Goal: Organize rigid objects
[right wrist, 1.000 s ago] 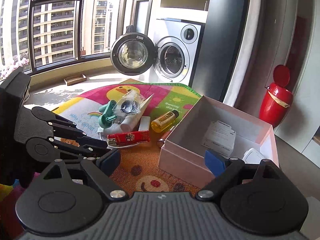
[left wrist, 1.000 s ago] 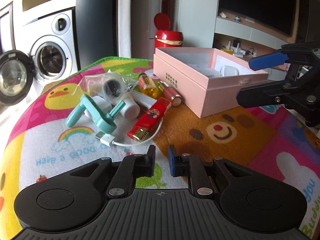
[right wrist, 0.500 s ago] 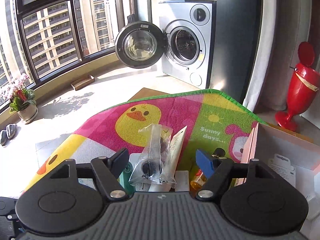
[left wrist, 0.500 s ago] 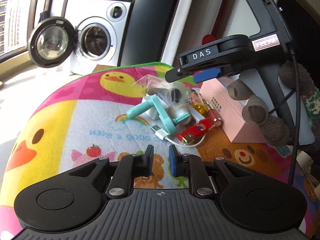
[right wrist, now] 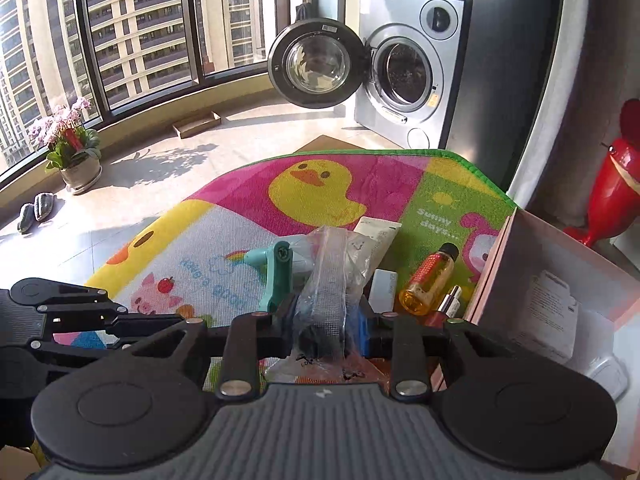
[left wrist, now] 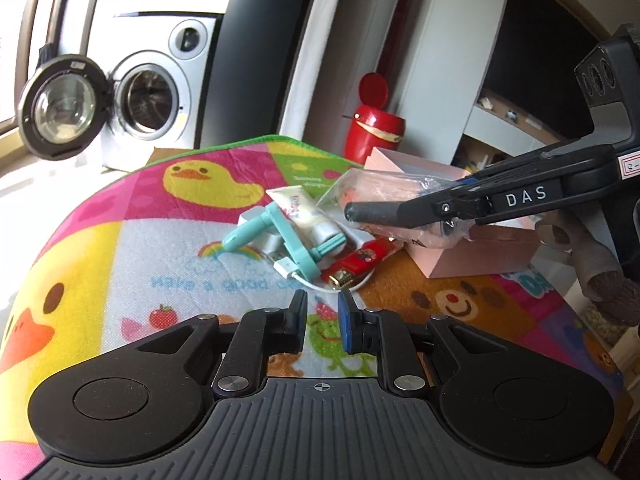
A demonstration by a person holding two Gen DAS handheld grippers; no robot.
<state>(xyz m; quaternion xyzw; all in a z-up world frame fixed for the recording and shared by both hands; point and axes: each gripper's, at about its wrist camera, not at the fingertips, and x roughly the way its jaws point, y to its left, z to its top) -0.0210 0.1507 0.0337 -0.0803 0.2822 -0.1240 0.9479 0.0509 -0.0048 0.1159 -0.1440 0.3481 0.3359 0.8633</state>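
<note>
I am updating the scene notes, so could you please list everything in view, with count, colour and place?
Clear plastic bag holding a dark part: one, between the closing right jaws.
Open pink cardboard box: one, mat's right side.
Teal plastic tool: one, mid-pile.
White squeeze tube: one, behind the teal tool.
Red lighter: one, front of pile.
White USB cable: one, under the lighter.
Amber liquid bottle: one, beside the box.
Cartoon play mat: one, multicoloured, under everything.
Silver washing machine: one, door open, behind.
Red lidded bin: one, behind the mat.
Pink potted flowers: one, by the window.
Left gripper: black, nearly shut, empty.
Right gripper: black, on the bag.
</note>
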